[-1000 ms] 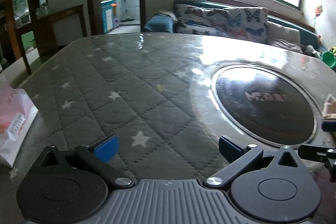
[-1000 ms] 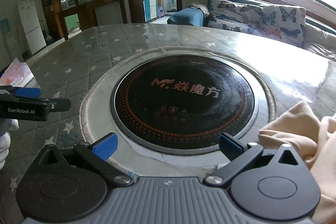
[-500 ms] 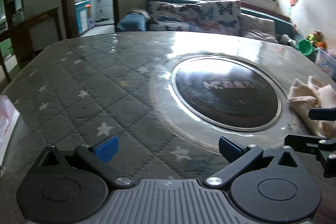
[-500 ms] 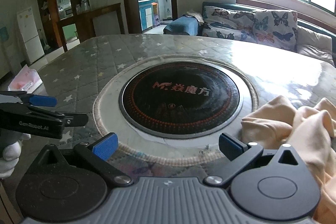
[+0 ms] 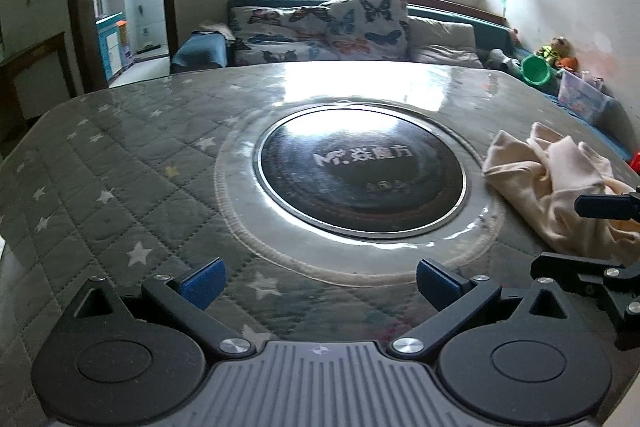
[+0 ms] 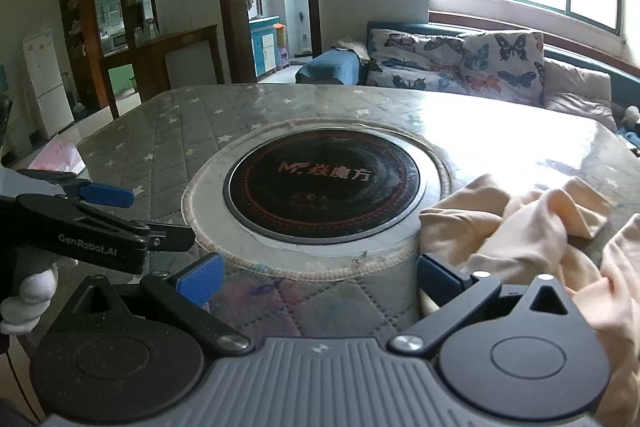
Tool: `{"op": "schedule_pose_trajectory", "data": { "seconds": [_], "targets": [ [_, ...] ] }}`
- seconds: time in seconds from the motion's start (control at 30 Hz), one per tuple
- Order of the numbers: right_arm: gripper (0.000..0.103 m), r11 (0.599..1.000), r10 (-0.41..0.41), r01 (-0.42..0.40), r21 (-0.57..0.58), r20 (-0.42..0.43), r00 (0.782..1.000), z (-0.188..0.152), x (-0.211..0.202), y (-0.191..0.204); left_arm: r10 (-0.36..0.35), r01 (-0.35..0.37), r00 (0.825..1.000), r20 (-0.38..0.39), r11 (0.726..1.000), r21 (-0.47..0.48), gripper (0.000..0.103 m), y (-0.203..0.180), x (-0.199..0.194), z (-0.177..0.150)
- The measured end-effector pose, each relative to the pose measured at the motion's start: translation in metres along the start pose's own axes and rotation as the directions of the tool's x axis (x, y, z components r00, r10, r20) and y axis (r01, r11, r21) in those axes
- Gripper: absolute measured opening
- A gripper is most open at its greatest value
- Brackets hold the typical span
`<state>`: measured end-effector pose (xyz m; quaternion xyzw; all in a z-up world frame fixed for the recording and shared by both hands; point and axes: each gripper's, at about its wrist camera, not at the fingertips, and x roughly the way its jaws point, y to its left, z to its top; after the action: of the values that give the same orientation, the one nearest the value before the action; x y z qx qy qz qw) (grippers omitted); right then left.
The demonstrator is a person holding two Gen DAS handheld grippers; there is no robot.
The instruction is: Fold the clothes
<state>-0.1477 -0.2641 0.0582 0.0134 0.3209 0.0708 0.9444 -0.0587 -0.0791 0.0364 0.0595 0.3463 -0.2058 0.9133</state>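
Left wrist view: the left gripper gapes wide and holds nothing, above the table. One round hob sits at 12 o'clock; one crumpled garment lies at 2 o'clock, beside the hob.

Right wrist view: the right gripper is wide open and empty; its right finger is just beside the garment at 3 o'clock. One gloved hand shows at 9 o'clock.

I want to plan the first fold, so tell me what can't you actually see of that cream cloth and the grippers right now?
- Cream garment: crumpled; its type and shape are unclear. The right wrist view cuts it off at the right edge, and the right gripper covers its near part.
- In the left wrist view, the right gripper is cut off by the edge.
- Left gripper: jaws open, empty.
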Motion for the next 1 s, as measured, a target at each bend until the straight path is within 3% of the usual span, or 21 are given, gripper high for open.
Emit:
{"op": "schedule_pose_trajectory", "data": {
  "seconds": [0.5,1.0],
  "targets": [
    [0.103,0.999,-0.044,0.043,0.030,0.035,0.998,-0.017,-0.034,-0.003,-0.079,0.079,0.997,-0.016,0.996,0.039,0.103,-0.021,-0.008,0.004],
    [0.103,0.989,-0.101,0.098,0.108,0.025,0.995,-0.046,-0.061,-0.020,-0.149,0.150,0.989,-0.019,0.972,0.180,0.103,-0.068,-0.025,-0.002]
  ]
}}
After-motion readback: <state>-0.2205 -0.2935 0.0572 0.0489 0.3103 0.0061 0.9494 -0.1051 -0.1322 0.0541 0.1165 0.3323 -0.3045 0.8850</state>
